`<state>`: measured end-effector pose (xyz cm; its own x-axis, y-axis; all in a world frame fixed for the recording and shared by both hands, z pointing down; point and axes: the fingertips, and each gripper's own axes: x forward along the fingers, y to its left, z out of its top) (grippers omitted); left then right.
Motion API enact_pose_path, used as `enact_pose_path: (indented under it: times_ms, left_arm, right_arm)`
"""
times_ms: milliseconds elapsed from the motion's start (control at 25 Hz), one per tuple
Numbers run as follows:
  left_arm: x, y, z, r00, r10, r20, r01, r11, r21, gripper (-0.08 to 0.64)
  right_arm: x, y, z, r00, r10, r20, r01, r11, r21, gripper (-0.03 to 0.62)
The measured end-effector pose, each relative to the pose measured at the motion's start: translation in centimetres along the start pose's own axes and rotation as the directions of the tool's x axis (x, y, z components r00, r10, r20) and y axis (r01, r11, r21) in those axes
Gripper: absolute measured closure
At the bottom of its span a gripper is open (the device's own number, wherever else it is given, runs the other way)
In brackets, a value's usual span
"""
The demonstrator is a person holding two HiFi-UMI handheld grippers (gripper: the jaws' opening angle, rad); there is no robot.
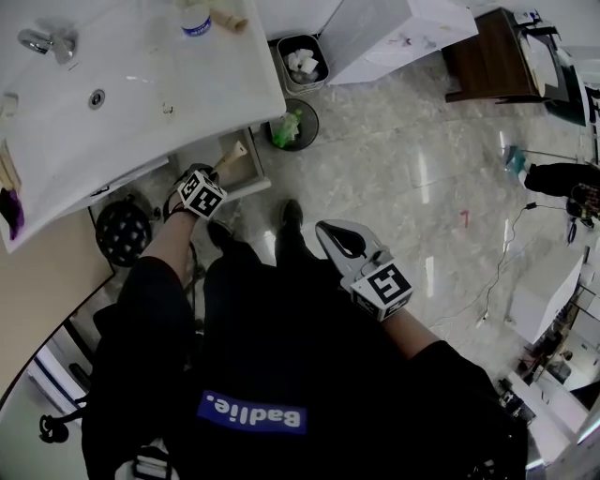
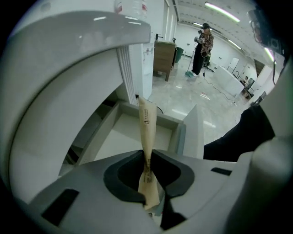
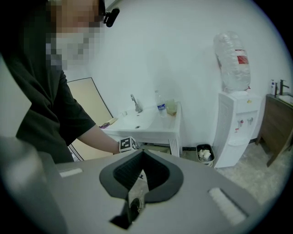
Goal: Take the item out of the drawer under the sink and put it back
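Note:
Under the white sink (image 1: pixel 141 84) a white drawer (image 1: pixel 251 167) stands pulled out. My left gripper (image 1: pixel 217 172) hangs just over it, pointing steeply down, shut on a slim beige paper-wrapped item (image 1: pixel 231 157). In the left gripper view the item (image 2: pixel 147 130) sticks out past the closed jaws of the left gripper (image 2: pixel 147 151) toward the drawer's white inside (image 2: pixel 132 135). My right gripper (image 1: pixel 328 232) is held away over the floor, shut, with nothing in it. In the right gripper view the right gripper (image 3: pixel 143 154) faces the sink (image 3: pixel 144 123) from a distance.
Two waste bins (image 1: pixel 303 58) (image 1: pixel 295 124) stand on the tiled floor right of the sink. A water dispenser (image 3: pixel 236 123) is beside them, with a wooden cabinet (image 1: pixel 487 56) further off. A bottle (image 1: pixel 195 19) stands on the sink. A person (image 2: pixel 203 45) stands far back.

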<state>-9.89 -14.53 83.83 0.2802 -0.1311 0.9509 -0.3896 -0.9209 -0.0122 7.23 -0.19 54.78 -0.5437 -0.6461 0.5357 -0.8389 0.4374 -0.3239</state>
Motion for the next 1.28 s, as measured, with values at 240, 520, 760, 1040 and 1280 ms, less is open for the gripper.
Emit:
enact_pose_path:
  times_ms: [240, 520, 760, 1040, 1280]
  left_arm:
    - [2.8, 0.7, -0.8, 0.999, -0.025, -0.038, 0.025, 1.000, -0.008, 0.508]
    - [5.9, 1.1, -1.5, 0.997, -0.022, -0.074, 0.020, 0.999, -0.031, 0.508]
    - [7.9, 0.3, -0.9, 0.995, -0.047, -0.092, 0.047, 0.999, -0.002, 0.508]
    - [9.3, 0.3, -2.0, 0.985, -0.096, -0.145, 0.094, 0.995, -0.021, 0.500]
    - [8.3, 0.4, -1.7, 0.986, -0.097, -0.134, 0.095, 0.995, -0.022, 0.449]
  right_arm:
    - [-1.3, -1.3, -1.8, 0.998, -0.062, -0.025, 0.063, 0.998, 0.028, 0.591]
    - [-1.6, -1.5, -3.8, 0.995, -0.077, -0.064, 0.079, 0.997, 0.025, 0.591]
    - [-2.2, -2.2, -5.3, 0.991, -0.097, -0.090, 0.100, 0.994, 0.038, 0.591]
    - [-2.3, -2.2, -5.8, 0.987, -0.115, -0.108, 0.120, 0.992, 0.044, 0.591]
    - [-2.6, -1.9, -5.2, 0.988, -0.116, -0.100, 0.119, 0.993, 0.025, 0.591]
